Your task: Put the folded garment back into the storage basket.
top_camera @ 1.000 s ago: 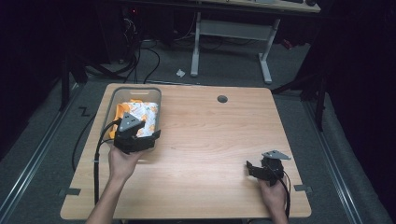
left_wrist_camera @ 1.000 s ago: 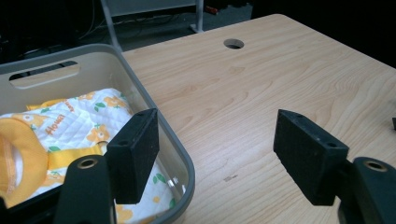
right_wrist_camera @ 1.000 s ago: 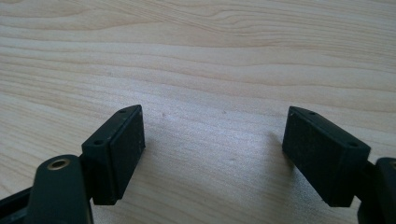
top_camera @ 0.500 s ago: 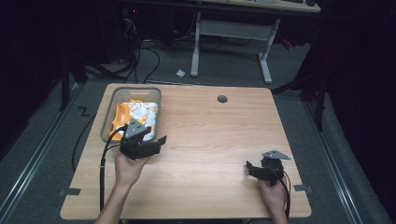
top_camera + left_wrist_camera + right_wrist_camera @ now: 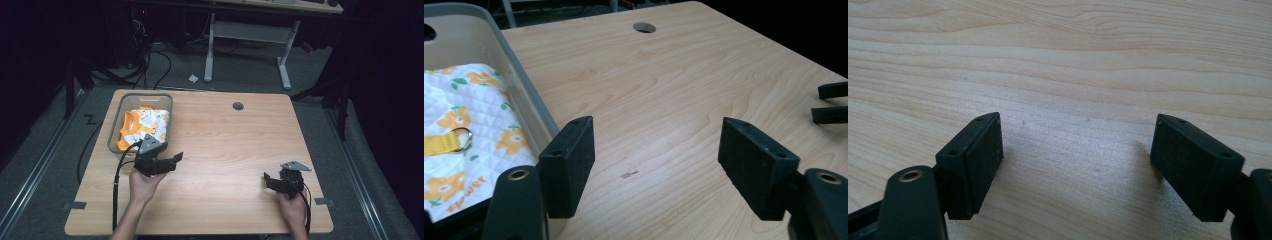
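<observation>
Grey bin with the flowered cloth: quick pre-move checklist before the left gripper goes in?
1. Left gripper open, nothing between the jaws: ok.
2. Flowered cloth lying inside the grey bin: ok.
3. Left gripper lined up over the cloth: not ok, it sits at the bin's near right corner, over bare table.
4. Yellow strap with metal ring exposed on top: ok.
5. Right gripper open, parked away from the bin: ok.
6. What lies under the cloth: cannot tell.
</observation>
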A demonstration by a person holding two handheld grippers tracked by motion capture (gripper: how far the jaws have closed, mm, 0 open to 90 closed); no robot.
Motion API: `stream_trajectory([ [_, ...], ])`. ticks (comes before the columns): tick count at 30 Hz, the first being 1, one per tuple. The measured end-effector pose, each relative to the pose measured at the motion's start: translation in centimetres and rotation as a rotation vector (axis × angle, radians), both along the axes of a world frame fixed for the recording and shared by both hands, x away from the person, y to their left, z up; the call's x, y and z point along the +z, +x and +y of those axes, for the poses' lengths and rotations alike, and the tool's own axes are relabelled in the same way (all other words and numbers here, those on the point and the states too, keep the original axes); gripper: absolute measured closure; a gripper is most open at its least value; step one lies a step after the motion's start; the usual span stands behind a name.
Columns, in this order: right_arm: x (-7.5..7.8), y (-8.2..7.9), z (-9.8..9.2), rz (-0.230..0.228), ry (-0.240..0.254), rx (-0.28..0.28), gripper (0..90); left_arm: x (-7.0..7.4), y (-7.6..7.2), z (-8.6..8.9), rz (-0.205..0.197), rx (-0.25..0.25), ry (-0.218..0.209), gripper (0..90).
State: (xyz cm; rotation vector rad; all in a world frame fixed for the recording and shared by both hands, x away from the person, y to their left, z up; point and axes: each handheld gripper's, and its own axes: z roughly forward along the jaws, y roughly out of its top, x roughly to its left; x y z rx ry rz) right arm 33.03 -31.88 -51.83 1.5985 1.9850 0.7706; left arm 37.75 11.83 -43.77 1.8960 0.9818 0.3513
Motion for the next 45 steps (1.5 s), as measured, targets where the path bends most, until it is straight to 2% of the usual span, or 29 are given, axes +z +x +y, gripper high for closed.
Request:
stream_trajectory([
  [6, 0.0, 0.0, 0.0, 0.000, 0.000, 0.000, 21.3, -1.1, -0.3, -1.0, 0.004, -0.026, 0.011, 31.7],
  [10, 0.0, 0.0, 0.0, 0.000, 0.000, 0.000, 21.3, -1.6, -0.4, -1.5, 0.019, -0.039, 0.008, 31.9],
  [11, 0.0, 0.0, 0.0, 0.000, 0.000, 0.000, 21.3, -2.0, -0.3, -1.6, 0.044, -0.046, -0.011, 31.8],
  [12, 0.0, 0.0, 0.0, 0.000, 0.000, 0.000, 21.3, -2.2, -0.3, -1.7, 0.050, -0.049, -0.011, 31.8],
  [14, 0.0, 0.0, 0.0, 0.000, -0.001, 0.000, 21.3, -2.5, -0.3, -2.0, 0.057, -0.048, 0.000, 31.9],
  [19, 0.0, 0.0, 0.0, 0.000, 0.000, 0.000, 21.3, -3.2, -0.4, -2.5, 0.069, -0.056, -0.013, 31.9],
  [25, 0.0, 0.0, 0.0, 0.000, 0.000, 0.000, 21.3, -3.9, -0.4, -3.0, 0.085, -0.055, 0.013, 31.9],
  [28, 0.0, 0.0, 0.0, 0.000, 0.000, 0.000, 21.3, -4.2, -0.4, -3.4, 0.079, -0.058, 0.035, 32.0],
  [31, 0.0, 0.0, 0.0, 0.000, 0.000, 0.000, 21.3, -4.7, -0.4, -3.7, 0.088, -0.057, 0.032, 32.0],
  [33, 0.0, 0.0, 0.0, 0.000, 0.000, 0.000, 21.3, -5.0, -0.5, -3.8, 0.079, -0.034, 0.056, 31.2],
  [36, 0.0, 0.0, 0.0, 0.000, 0.000, 0.000, 21.3, -5.5, -0.7, -3.5, 0.091, -0.027, 0.075, 31.0],
  [40, 0.0, 0.0, 0.0, 0.000, 0.000, 0.000, 21.3, -6.0, -0.8, -3.1, 0.105, -0.013, 0.066, 31.0],
  [45, 0.0, 0.0, 0.0, 0.000, 0.000, 0.001, 21.3, -6.7, -0.6, -3.2, 0.124, -0.019, 0.076, 31.0],
])
